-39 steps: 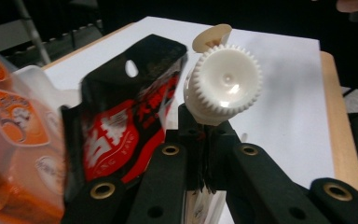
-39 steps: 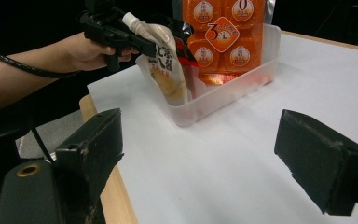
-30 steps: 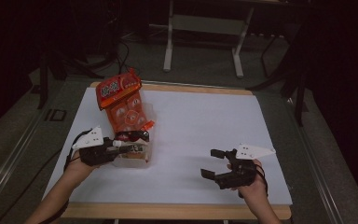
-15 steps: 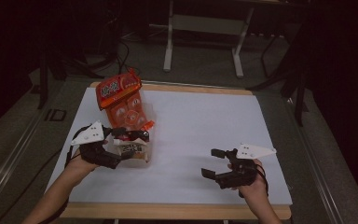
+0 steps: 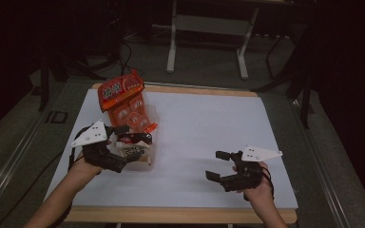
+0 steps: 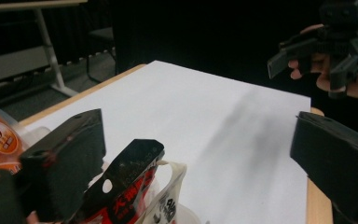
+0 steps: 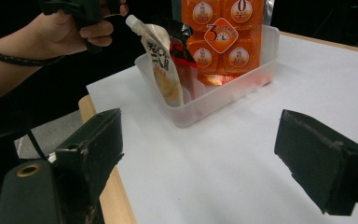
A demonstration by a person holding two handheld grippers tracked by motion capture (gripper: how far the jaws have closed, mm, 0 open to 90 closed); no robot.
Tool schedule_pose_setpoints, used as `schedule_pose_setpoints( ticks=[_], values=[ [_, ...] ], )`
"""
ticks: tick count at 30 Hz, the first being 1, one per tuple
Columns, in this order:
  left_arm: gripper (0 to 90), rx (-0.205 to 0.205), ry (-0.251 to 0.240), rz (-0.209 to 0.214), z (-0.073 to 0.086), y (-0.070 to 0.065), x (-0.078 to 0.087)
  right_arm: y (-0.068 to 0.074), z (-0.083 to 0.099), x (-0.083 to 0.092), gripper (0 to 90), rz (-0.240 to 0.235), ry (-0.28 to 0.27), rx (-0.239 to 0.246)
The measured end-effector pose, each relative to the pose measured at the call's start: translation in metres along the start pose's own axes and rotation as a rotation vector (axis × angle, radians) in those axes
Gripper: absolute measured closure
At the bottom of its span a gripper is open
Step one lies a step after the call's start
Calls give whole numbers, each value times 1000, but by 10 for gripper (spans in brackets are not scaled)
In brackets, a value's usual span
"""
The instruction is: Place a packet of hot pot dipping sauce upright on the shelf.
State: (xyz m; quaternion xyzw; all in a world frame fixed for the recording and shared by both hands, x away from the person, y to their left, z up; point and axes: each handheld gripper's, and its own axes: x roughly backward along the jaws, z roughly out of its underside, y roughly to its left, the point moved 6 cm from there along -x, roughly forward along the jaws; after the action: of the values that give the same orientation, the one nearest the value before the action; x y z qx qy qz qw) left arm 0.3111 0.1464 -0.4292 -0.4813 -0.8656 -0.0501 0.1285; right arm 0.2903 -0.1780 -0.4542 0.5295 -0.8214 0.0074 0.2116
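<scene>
Black-and-red pouch (image 5: 135, 138) upright in clear tub (image 5: 148, 156) at table's left in high view, your left gripper (image 5: 126, 145) just above it, jaws just opened, released, left gripper view, pouch (image 6: 128, 182) below the spread jaws, right gripper view, your right gripper (image 7: 200, 154) wide open, empty, tub (image 7: 223, 88) ahead.

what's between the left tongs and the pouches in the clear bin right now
Nothing visible. The left tongs have just been opening and hang right over the clear bin, jaws wide with nothing between them. The cream spouted pouch and the black and red pouch stand upright just under them, beside the orange pack.
</scene>
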Motion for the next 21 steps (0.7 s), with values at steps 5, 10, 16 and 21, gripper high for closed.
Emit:
schedule_pose_setpoints(
  ticks=[5, 10, 16, 21],
  values=[
    [25, 7, -19, 21, -5, -8, -2, 0, 0, 0, 151, 4, -1, 4],
    [25, -6, 2, 56, -6, -21, -10, 0, 0, 1, 152, 0, -5, 3],
    [25, -22, -13, 81, -12, -37, -16, 0, 0, 2, 152, -5, -10, -3],
    [25, -39, -20, 124, -17, -56, -23, 0, 1, 3, 152, 3, -7, 4]
  ],
)
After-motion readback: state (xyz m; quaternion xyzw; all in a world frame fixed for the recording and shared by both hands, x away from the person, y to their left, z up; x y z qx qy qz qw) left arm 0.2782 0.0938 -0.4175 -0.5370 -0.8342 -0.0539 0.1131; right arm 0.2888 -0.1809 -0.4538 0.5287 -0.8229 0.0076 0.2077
